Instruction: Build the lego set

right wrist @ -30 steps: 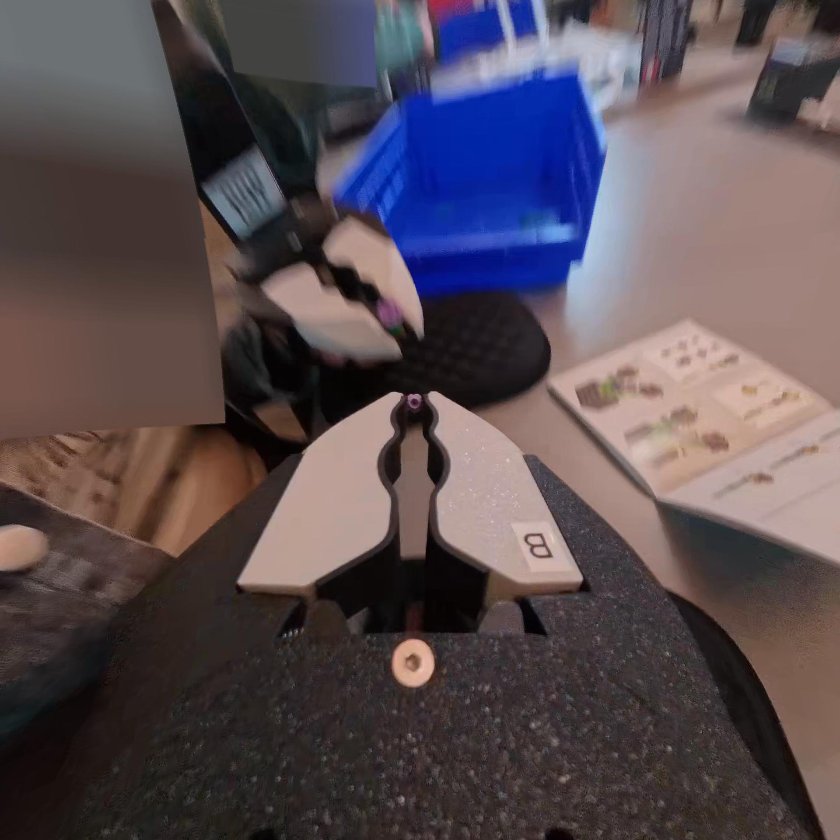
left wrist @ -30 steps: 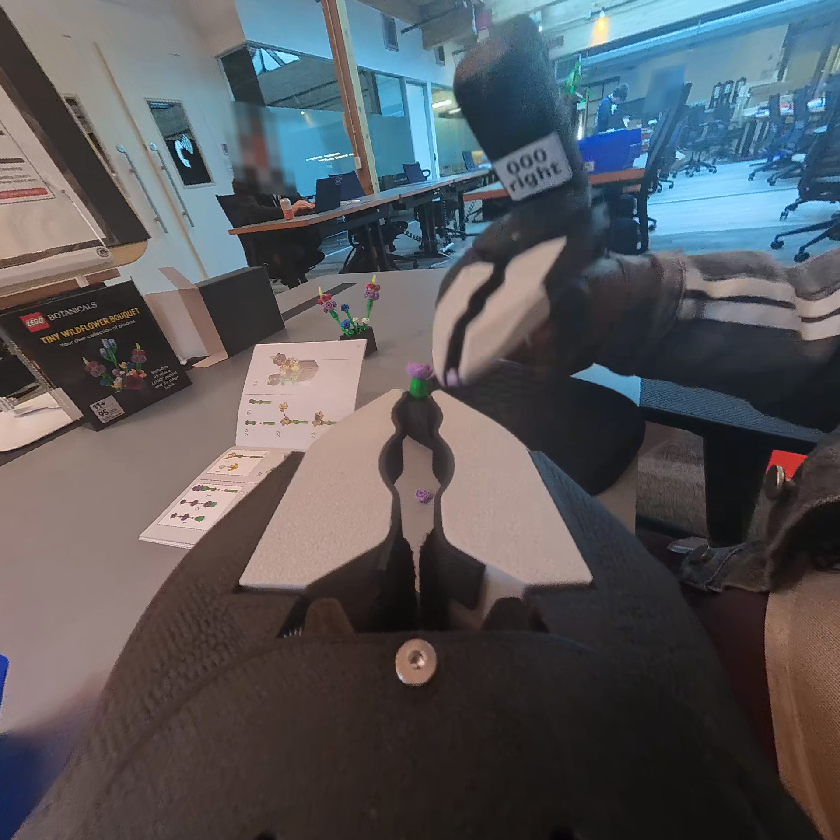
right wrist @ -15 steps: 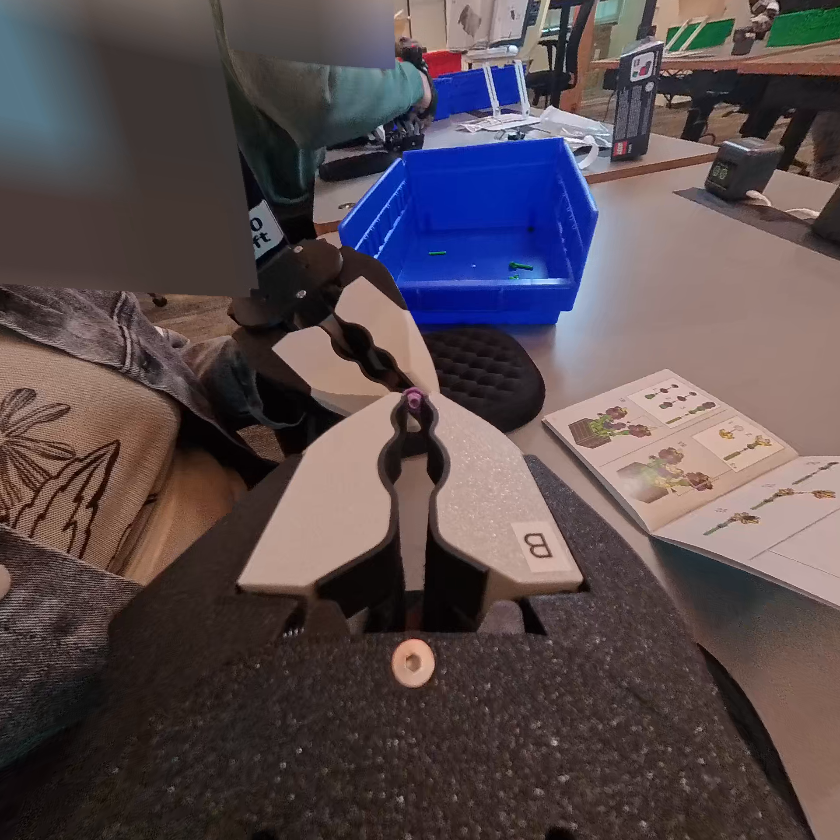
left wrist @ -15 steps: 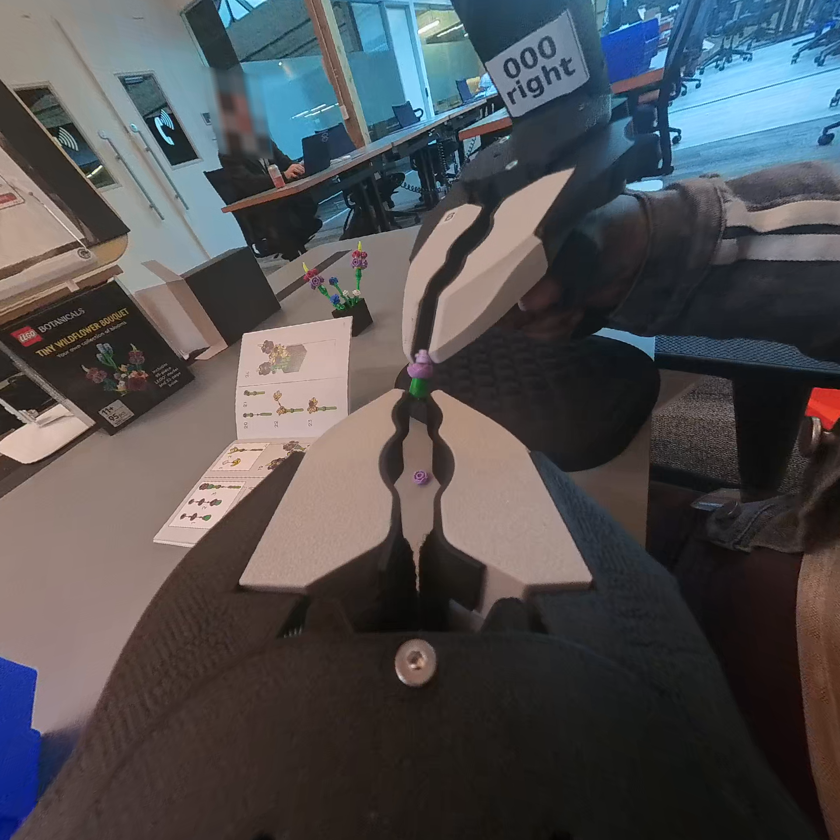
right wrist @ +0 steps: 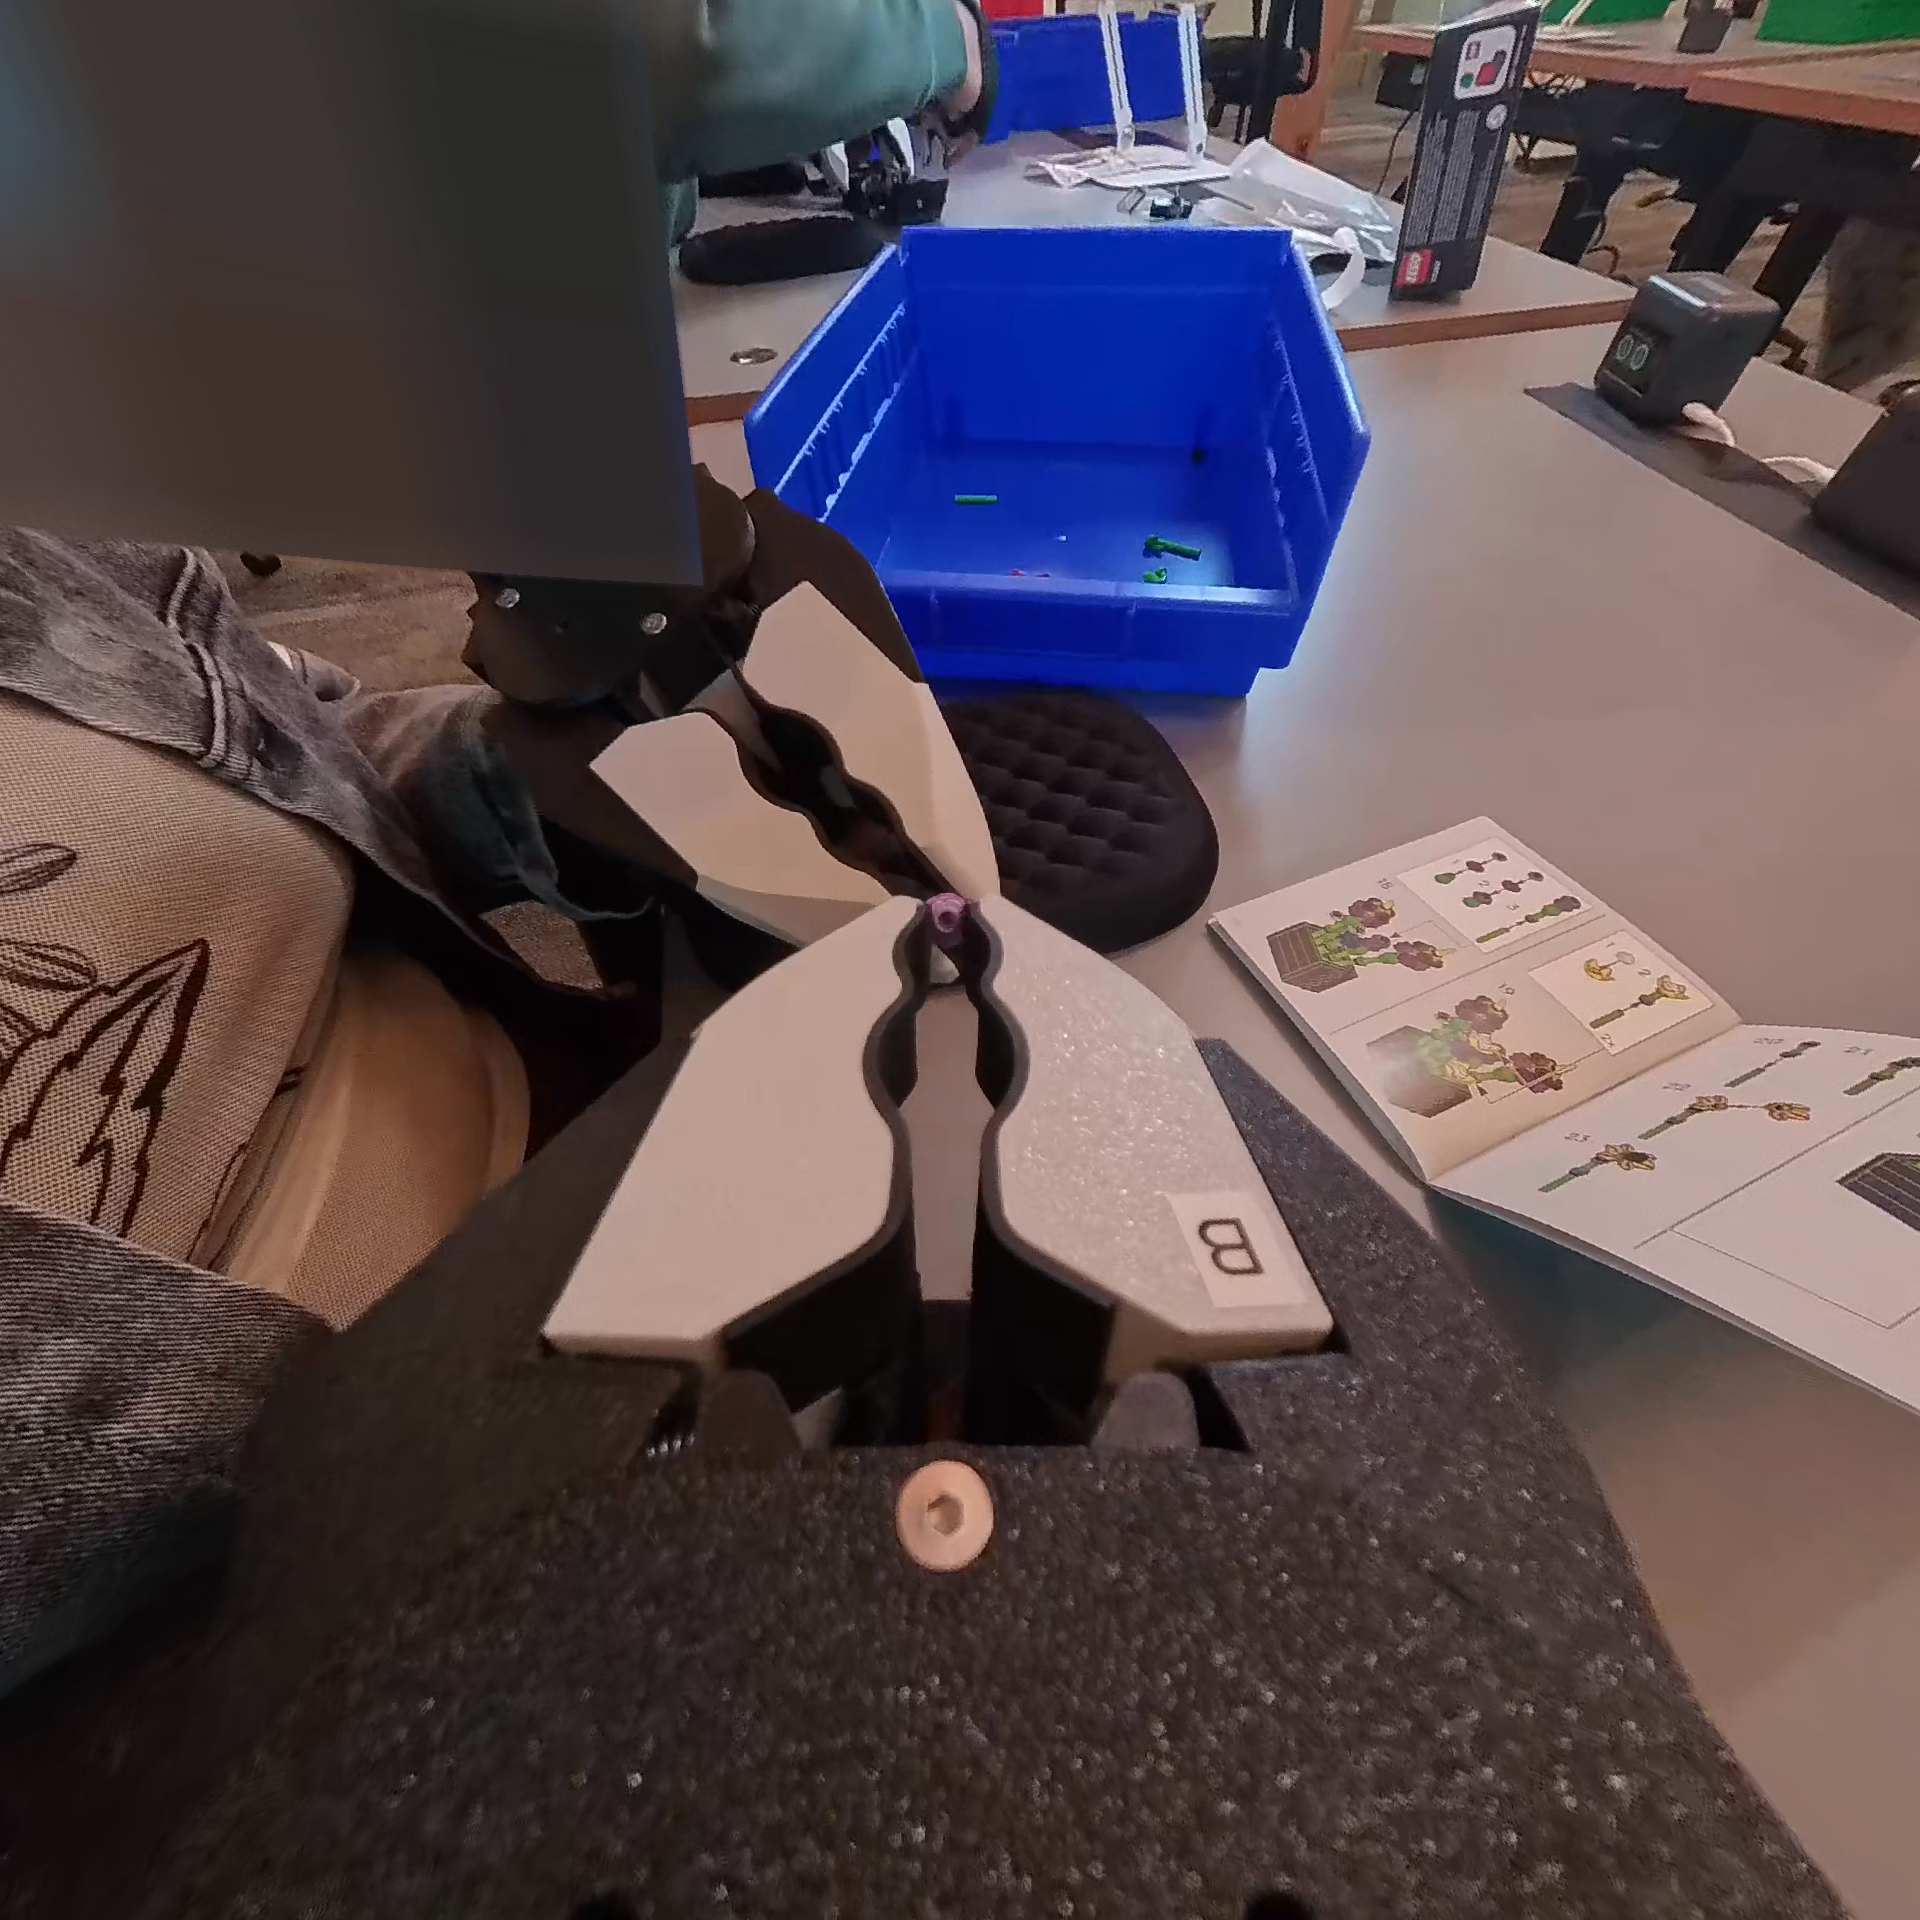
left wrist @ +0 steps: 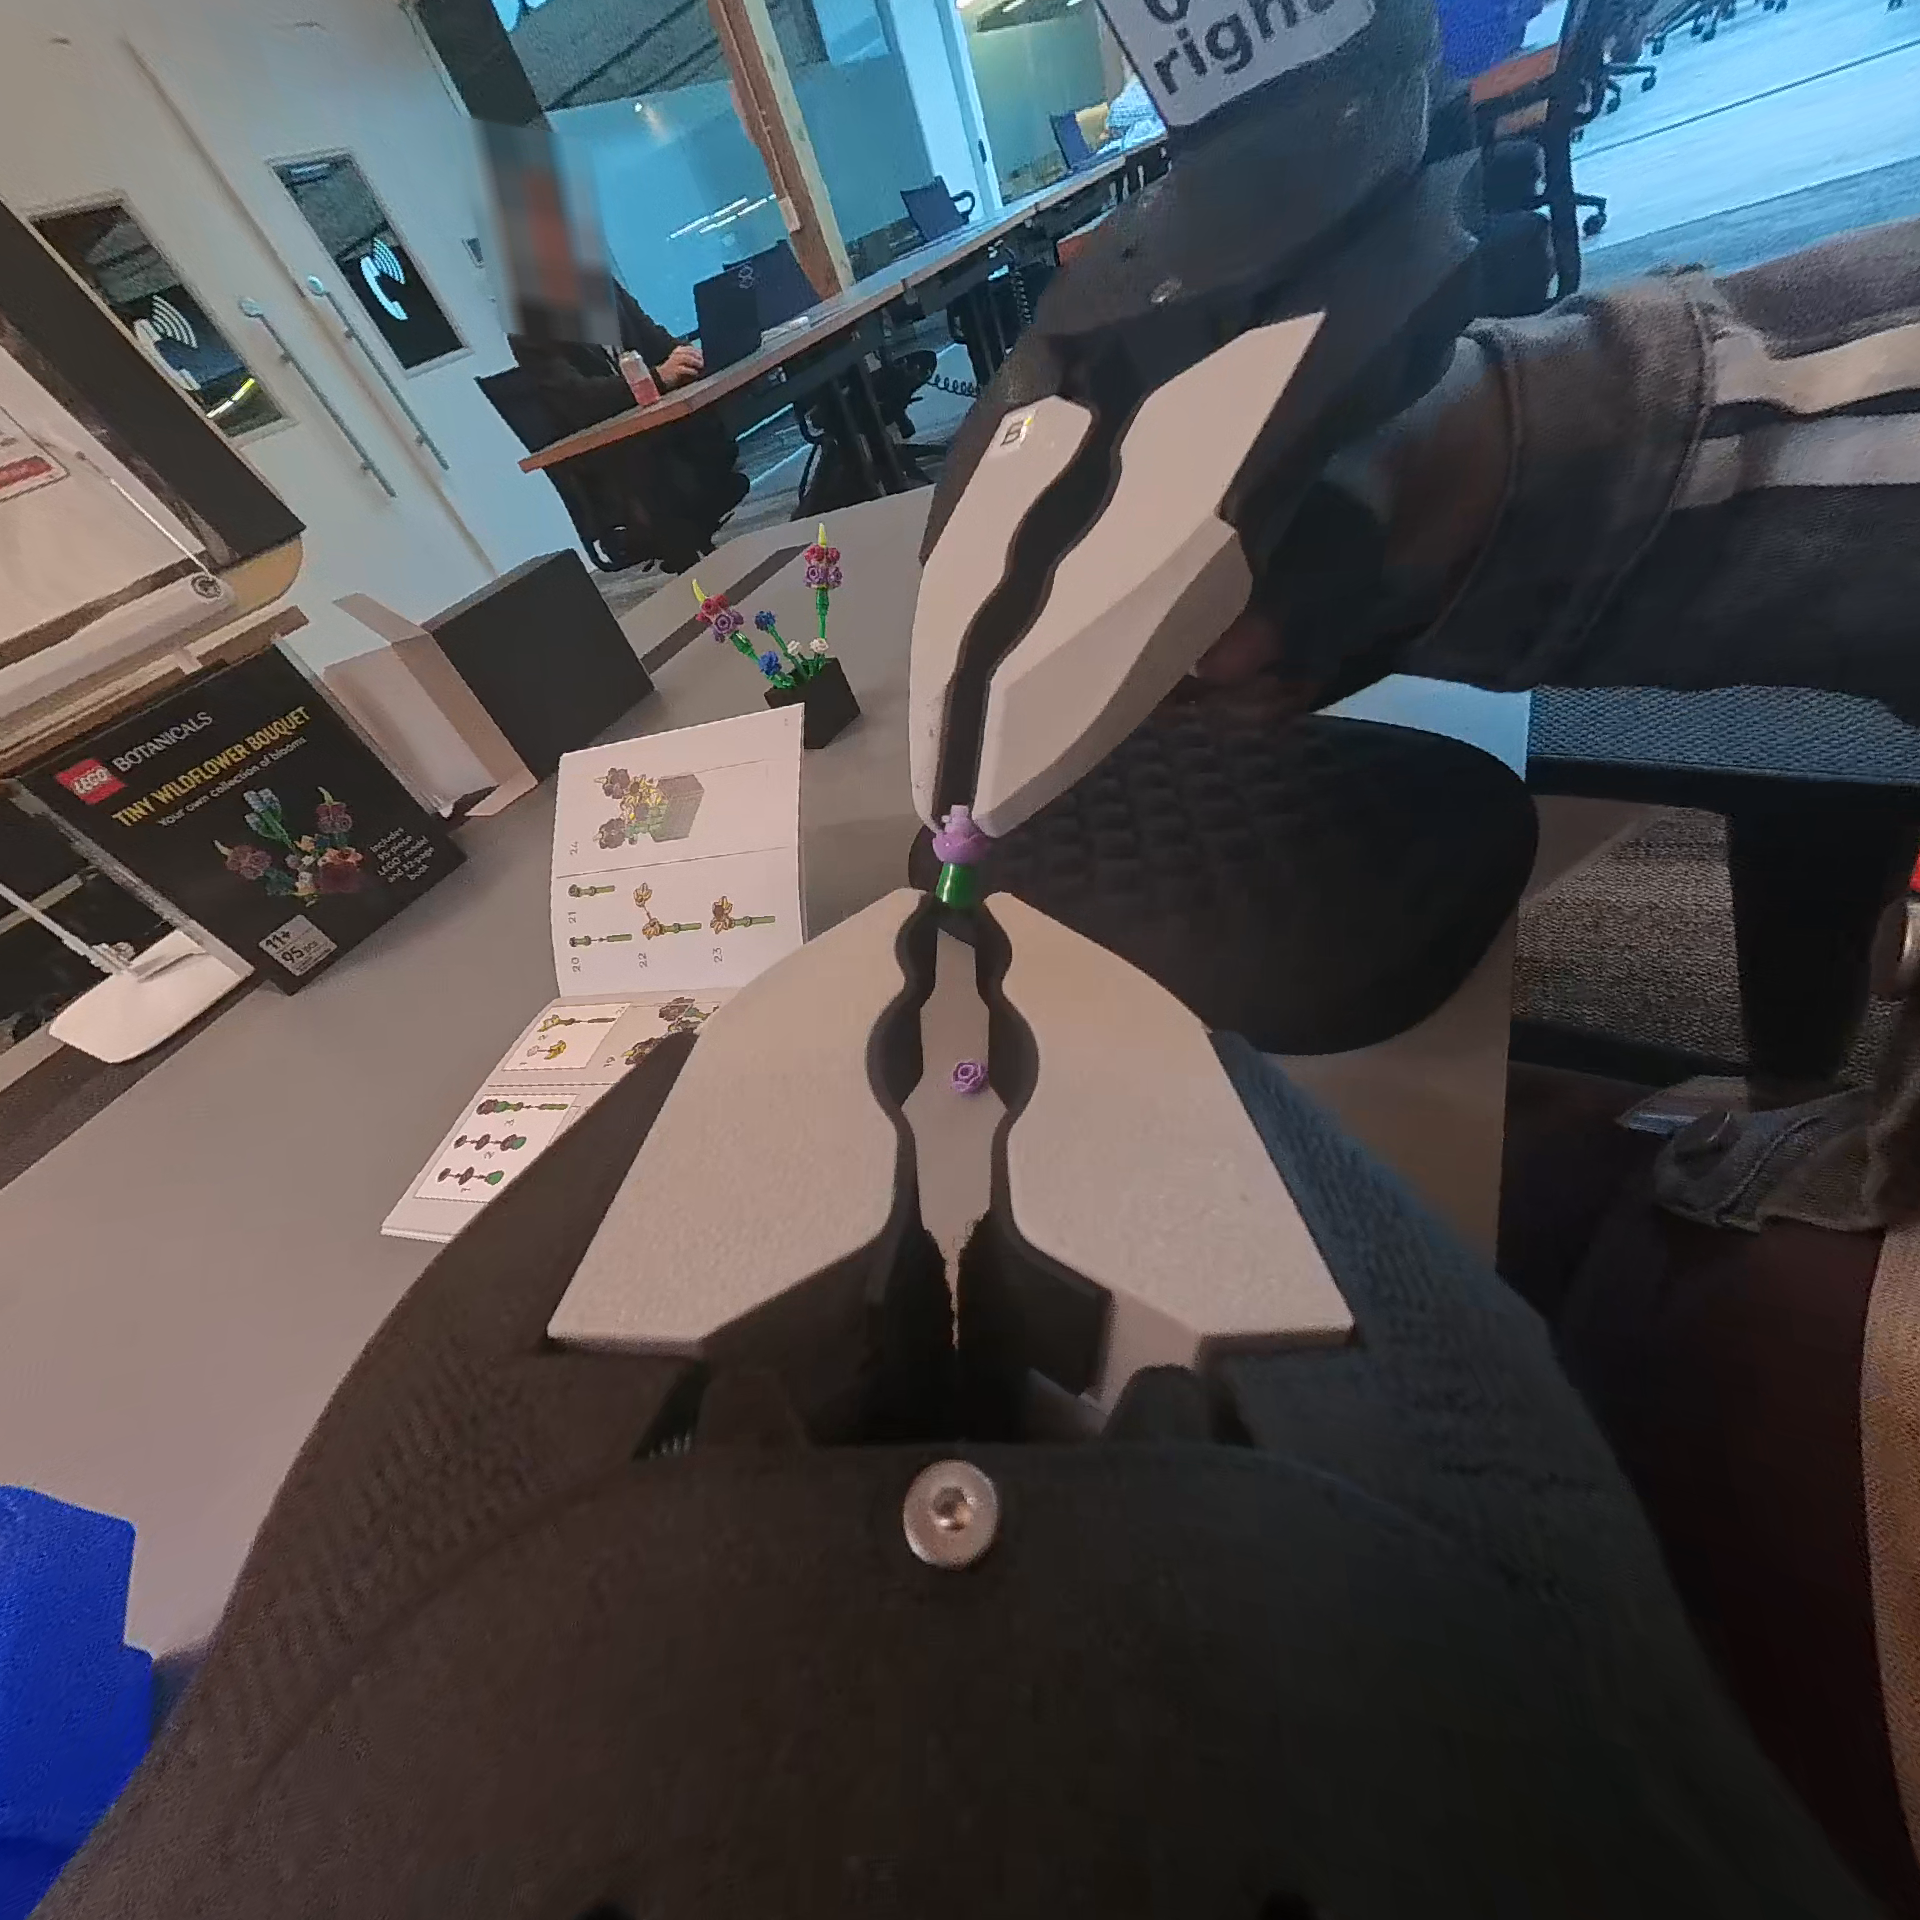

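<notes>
While the grey worktop point(left wrist: 187, 1195) carries everything else, the biggest thing on it is a blue bin point(right wrist: 1060, 343) at the far side in the right wrist view, with a few green pieces point(right wrist: 1169, 548) loose on its floor. Just in front of the bin lies a black pad point(right wrist: 1081, 821). Beside the pad an open booklet point(right wrist: 1455, 1039) lies flat, and past it in the left wrist view stand a black box point(left wrist: 239, 821) and a small finished bouquet point(left wrist: 790, 644) in a dark base.

Over the near edge of the worktop the two tools meet tip to tip. The left gripper point(left wrist: 954, 906) has its fingers closed down to a narrow slit at the tips, pinching a green stem point(left wrist: 954, 883) that stands upright out of them. The right gripper point(right wrist: 945, 930) comes down from above in the left wrist view, fingers likewise nearly together, nipping a purple flower point(left wrist: 956, 836) that sits on top of the stem; whether the flower is fully seated is hard to tell at this size. A second purple piece point(left wrist: 967, 1075) lies on the worktop, seen through the gap between the left fingers.
</notes>
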Demonstrator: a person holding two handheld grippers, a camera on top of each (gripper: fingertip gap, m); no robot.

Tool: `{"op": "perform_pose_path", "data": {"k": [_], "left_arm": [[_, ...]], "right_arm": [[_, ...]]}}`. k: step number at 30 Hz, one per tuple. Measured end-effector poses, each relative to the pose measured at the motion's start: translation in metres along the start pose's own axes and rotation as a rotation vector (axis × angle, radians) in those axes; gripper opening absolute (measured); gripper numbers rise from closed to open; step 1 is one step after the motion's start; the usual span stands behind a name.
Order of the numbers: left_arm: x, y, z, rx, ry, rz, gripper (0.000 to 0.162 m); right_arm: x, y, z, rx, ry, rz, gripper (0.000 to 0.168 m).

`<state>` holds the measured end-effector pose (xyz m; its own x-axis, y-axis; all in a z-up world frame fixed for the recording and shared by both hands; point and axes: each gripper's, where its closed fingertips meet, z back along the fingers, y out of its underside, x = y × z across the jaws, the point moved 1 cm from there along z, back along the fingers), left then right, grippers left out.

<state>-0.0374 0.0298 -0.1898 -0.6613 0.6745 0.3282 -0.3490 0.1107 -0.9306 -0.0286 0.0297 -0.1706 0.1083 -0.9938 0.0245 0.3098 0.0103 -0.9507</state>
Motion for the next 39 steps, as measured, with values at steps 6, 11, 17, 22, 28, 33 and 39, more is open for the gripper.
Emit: {"op": "perform_pose_path", "data": {"k": [6, 11, 17, 22, 28, 33, 39], "left_arm": [[-0.002, 0.002, -0.002, 0.021, -0.002, -0.016, 0.005], [0.000, -0.002, 0.001, -0.014, -0.017, -0.013, 0.005], [0.004, -0.006, 0.005, -0.059, 0.014, 0.064, 0.005], [0.005, -0.006, 0.005, -0.063, 0.005, 0.054, 0.005], [0.000, -0.008, 0.006, -0.079, 0.039, 0.022, 0.004], [0.002, -0.012, 0.009, -0.115, 0.039, 0.040, 0.004], [0.009, -0.022, 0.019, -0.204, 0.048, 0.107, 0.005]], "right_arm": [[0.000, 0.004, 0.000, 0.031, 0.017, 0.022, 0.006], [-0.001, 0.010, -0.001, 0.030, 0.014, -0.002, 0.006], [0.000, -0.003, -0.001, -0.126, -0.005, -0.040, 0.005], [0.000, -0.003, -0.002, -0.160, -0.031, -0.084, 0.005], [0.005, 0.002, 0.000, -0.134, -0.074, -0.106, 0.005], [0.007, -0.004, -0.001, -0.182, -0.088, -0.115, 0.005], [0.008, -0.022, -0.003, -0.219, -0.130, -0.121, 0.005]]}}
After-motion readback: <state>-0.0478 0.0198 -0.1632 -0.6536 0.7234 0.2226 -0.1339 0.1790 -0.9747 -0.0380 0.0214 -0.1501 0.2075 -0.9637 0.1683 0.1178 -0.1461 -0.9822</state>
